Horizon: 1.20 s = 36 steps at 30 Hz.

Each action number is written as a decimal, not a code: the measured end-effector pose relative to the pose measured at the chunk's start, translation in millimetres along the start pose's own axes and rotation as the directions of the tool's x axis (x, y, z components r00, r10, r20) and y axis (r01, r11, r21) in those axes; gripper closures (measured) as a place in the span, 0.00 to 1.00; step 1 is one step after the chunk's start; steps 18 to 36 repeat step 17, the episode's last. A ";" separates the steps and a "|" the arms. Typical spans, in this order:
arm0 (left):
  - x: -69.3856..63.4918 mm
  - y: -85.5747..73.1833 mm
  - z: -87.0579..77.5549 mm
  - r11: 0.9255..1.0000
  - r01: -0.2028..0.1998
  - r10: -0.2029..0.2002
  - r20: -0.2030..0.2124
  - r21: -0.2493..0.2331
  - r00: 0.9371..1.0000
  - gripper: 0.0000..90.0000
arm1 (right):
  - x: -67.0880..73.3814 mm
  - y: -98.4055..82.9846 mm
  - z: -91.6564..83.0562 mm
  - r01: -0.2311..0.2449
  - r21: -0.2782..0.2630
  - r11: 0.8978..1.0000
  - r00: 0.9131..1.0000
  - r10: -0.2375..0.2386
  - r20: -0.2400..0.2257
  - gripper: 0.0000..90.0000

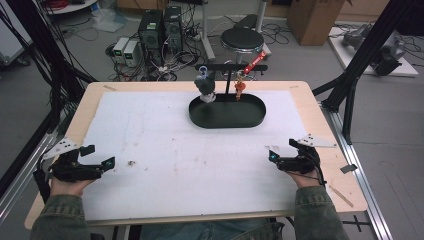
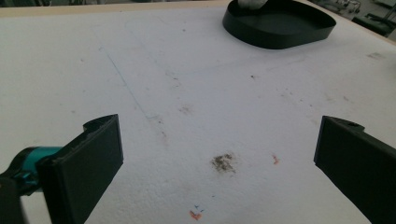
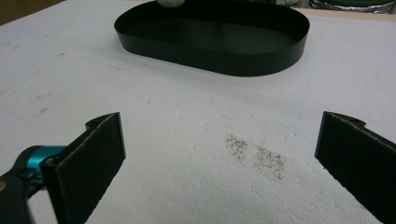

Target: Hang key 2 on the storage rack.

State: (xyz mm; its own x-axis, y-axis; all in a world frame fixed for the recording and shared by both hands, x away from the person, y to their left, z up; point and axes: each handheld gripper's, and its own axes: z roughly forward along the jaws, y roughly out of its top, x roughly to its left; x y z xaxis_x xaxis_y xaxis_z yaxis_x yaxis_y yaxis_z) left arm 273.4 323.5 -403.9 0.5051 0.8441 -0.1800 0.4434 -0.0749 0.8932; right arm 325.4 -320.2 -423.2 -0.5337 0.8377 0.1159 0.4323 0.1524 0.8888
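Observation:
A black oval tray [image 1: 252, 118] lies at the far middle of the white-covered table [image 1: 165, 150]; its rim also appears as the tray [image 2: 280, 35] and the tray [image 3: 261, 60] in the gripper views. A grey-and-white figure [image 1: 204, 87] hangs over its back left from a black rack [image 1: 230, 67], and a small red-orange piece [image 1: 239, 89] hangs beside it. My left gripper [image 1: 97, 156] rests at the near left, open, nothing between its jaws. My right gripper [image 1: 284, 149] rests at the near right, open and empty as well. Both are far from the tray.
A red bar [image 1: 255, 61] is clipped to the rack's right end. The white sheet carries smudges [image 2: 224, 162] and stains. Past the table stand a round stool [image 1: 242, 39], computer boxes [image 1: 152, 30] with cables, and black frame struts [image 1: 365, 55] on the right.

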 end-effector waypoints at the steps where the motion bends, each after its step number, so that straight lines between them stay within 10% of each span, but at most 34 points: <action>1: -0.6 -1.1 -1.1 1.000 -0.001 0.002 0.003 -0.006 1.000 0.02 | 0.0 0.2 0.3 -0.001 0.001 1.000 1.000 0.001 0.001 0.01; 36: 7.6 -25.1 -15.3 0.999 0.021 -0.022 -0.035 -0.038 0.999 0.02 | 3.2 4.1 11.3 0.019 0.012 1.000 0.999 -0.019 -0.032 0.01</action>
